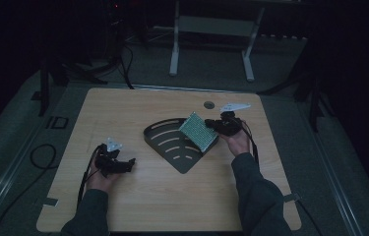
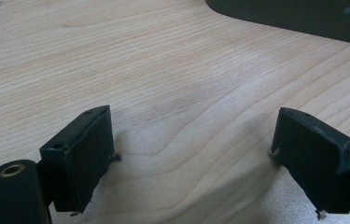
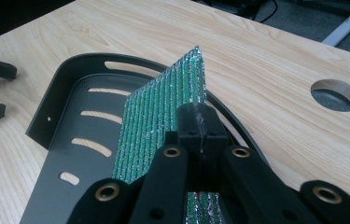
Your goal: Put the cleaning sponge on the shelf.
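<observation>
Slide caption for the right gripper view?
Right gripper shut on a green ribbed sheet, held over a dark slotted tray.

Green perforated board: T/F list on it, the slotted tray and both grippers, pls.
1. The right gripper is shut on the green board. True.
2. The board lies flat on the bare table. False: it is held tilted above the dark slotted tray.
3. The left gripper has its jaws apart with nothing between them. True.
4. The left gripper rests inside the tray. False: it sits over bare wood, apart from the tray.
5. The table has a round hole beyond the tray. True.
</observation>
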Tool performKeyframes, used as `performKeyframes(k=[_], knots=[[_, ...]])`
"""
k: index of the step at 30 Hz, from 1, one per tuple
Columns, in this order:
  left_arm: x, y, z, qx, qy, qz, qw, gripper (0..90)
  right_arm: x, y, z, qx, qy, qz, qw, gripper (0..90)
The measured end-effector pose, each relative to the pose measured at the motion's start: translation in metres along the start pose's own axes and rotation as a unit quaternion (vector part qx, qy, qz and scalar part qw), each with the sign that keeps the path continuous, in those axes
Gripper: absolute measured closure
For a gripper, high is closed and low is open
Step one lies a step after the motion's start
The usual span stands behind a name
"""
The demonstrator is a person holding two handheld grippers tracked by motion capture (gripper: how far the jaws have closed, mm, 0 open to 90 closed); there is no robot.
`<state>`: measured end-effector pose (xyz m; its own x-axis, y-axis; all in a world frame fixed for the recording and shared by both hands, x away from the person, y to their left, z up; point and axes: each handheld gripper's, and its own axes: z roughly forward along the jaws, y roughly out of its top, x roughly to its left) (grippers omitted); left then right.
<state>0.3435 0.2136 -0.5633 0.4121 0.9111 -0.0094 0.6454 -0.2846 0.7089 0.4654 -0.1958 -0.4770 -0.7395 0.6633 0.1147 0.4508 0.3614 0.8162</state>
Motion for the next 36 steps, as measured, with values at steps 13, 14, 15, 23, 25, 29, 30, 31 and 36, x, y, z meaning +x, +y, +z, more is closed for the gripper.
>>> performKeyframes(k=[13, 14, 15, 23, 25, 29, 30, 31, 36], knots=[[0.0, 0.0, 0.0, 0.0, 0.0, 0.001, 1.0, 13.1, -0.005, -0.004, 0.013, 0.023, -0.021, -0.005, 0.9995, 90.0], [0.0, 0.0, 0.0, 0.0, 0.0, 0.0, 1.0, 13.1, -0.005, -0.005, 0.014, 0.024, -0.022, -0.005, 0.9995, 90.0], [0.0, 0.0, 0.0, 0.0, 0.0, 0.0, 1.0, 13.1, -0.006, -0.005, 0.015, 0.025, -0.023, -0.004, 0.9994, 90.0], [0.0, 0.0, 0.0, 0.0, 0.0, 0.0, 1.0, 13.1, -0.006, -0.007, 0.022, 0.029, -0.032, 0.002, 0.999, 90.0], [0.0, 0.0, 0.0, 0.0, 0.0, 0.0, 1.0, 13.1, -0.006, -0.008, 0.025, 0.038, -0.038, -0.005, 0.9985, 90.0], [0.0, 0.0, 0.0, 0.0, 0.0, 0.0, 1.0, 13.1, -0.006, -0.01, 0.027, 0.052, -0.052, -0.019, 0.9971, 90.0], [0.0, 0.0, 0.0, 0.0, 0.0, 0.0, 1.0, 13.1, -0.006, -0.01, 0.028, 0.056, -0.054, -0.022, 0.9967, 90.0], [0.0, 0.0, 0.0, 0.0, 0.0, 0.0, 1.0, 13.1, -0.006, -0.01, 0.028, 0.056, -0.054, -0.022, 0.9967, 90.0], [0.0, 0.0, 0.0, 0.0, 0.0, 0.0, 1.0, 13.1, -0.006, -0.011, 0.03, 0.067, -0.057, -0.032, 0.9956, 90.0]])
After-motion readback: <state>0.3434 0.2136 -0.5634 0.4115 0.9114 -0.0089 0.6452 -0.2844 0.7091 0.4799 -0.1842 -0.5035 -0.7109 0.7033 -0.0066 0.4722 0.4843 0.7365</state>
